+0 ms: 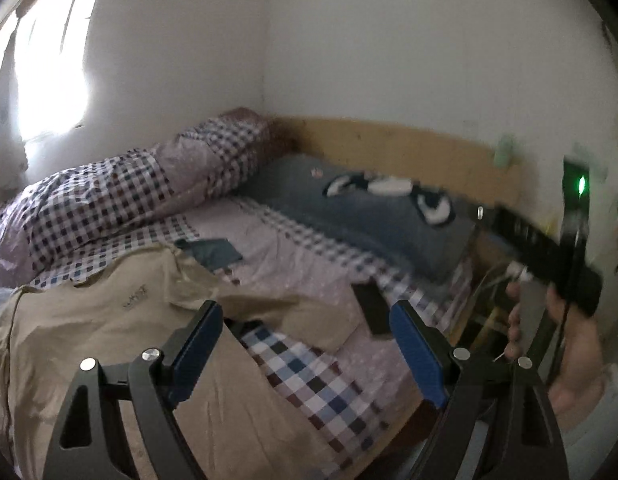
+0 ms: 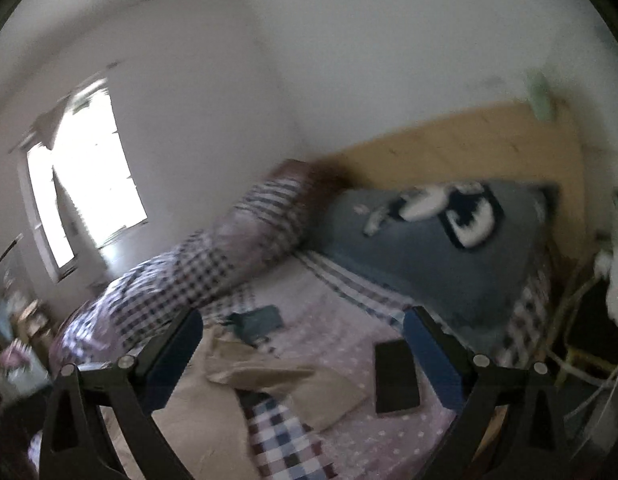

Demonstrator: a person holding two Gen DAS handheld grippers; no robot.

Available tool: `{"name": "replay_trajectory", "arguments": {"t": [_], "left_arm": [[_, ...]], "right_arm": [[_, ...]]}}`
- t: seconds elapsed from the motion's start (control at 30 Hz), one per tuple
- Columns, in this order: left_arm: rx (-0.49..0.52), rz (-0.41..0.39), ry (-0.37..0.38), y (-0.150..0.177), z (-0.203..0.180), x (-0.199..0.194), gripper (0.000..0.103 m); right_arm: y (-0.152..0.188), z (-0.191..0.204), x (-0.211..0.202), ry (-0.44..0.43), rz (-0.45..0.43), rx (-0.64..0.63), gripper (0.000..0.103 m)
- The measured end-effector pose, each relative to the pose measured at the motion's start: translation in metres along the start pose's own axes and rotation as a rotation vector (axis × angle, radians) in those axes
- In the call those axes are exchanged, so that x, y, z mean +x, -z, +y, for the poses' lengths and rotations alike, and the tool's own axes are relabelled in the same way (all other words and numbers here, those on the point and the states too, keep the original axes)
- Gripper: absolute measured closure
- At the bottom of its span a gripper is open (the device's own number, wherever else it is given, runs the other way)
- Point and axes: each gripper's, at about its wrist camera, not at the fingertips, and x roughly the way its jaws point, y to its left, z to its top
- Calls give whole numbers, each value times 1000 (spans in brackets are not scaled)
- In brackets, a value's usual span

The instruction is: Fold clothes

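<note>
The right wrist view is smeared by motion, so the pillow point(image 2: 421, 252) print and the checked quilt point(image 2: 197, 276) pattern cannot be read clearly. The small logo on the beige shirt point(image 1: 109, 340) is too small to read, and the shirt runs off the bottom edge. The dark phone point(image 1: 371, 308) is partly hidden behind a blue gripper finger point(image 1: 417, 352). The window point(image 1: 49, 72) is blown out white.

Black phone point(image 2: 397, 378) on checked sheet point(image 1: 309, 376); grey pillow point(image 1: 365, 216) by wooden headboard point(image 1: 397, 148); bright window point(image 2: 89, 168).
</note>
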Motion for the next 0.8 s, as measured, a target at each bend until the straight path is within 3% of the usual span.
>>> {"name": "replay_trajectory", "arguments": {"t": [0.2, 0.4, 0.6, 0.8], "left_arm": [[72, 68, -20, 24, -32, 82, 14], [158, 124, -16, 43, -60, 162, 14], [261, 154, -26, 57, -89, 233, 15], [328, 218, -13, 77, -106, 287, 27]], "right_arm": [[29, -64, 52, 136, 12, 106, 0], [69, -101, 92, 213, 104, 115, 0], [78, -117, 100, 300, 85, 79, 0], [76, -133, 91, 347, 36, 131, 0]]}}
